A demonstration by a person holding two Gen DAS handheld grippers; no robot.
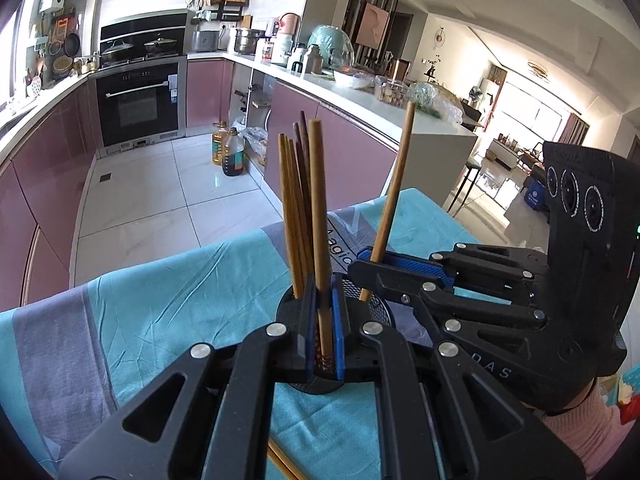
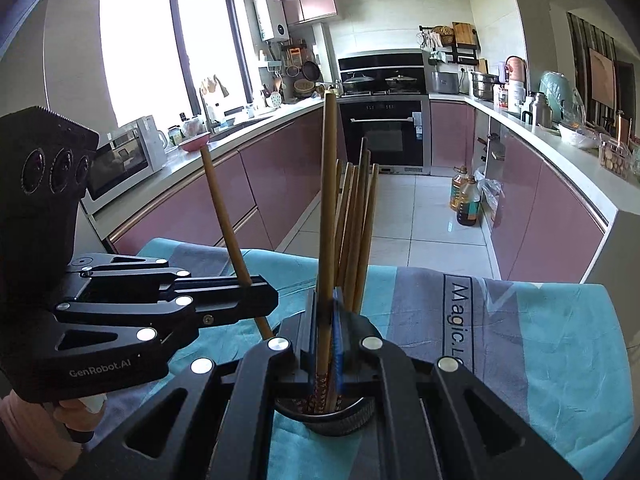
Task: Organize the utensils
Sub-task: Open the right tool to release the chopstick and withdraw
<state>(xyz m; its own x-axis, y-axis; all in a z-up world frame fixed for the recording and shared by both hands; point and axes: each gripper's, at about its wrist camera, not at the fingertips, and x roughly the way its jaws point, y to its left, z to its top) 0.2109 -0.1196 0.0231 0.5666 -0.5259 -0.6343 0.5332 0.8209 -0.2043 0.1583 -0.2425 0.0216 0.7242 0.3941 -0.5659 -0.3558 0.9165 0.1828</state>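
Note:
A black mesh holder (image 1: pixel 289 307) (image 2: pixel 332 420) stands on the teal and grey cloth (image 1: pixel 160 300) (image 2: pixel 520 340), with several wooden chopsticks (image 1: pixel 294 208) (image 2: pixel 356 232) upright in it. My left gripper (image 1: pixel 323 314) (image 2: pixel 256 292) is shut on one chopstick (image 1: pixel 318 200) (image 2: pixel 224 208), which stands nearly upright with its lower end down in the holder. My right gripper (image 2: pixel 326 320) (image 1: pixel 370 264) is shut on a second chopstick (image 2: pixel 328 184) (image 1: pixel 394 184), whose lower end also dips into the holder's mouth. The two grippers sit side by side over the holder.
One loose chopstick (image 1: pixel 284 464) lies on the cloth near the bottom edge. The table's far edge drops to a tiled floor (image 1: pixel 152 184) with oil bottles (image 1: pixel 230 152) by the pink cabinets. A pink sleeve (image 1: pixel 580 436) holds the right gripper.

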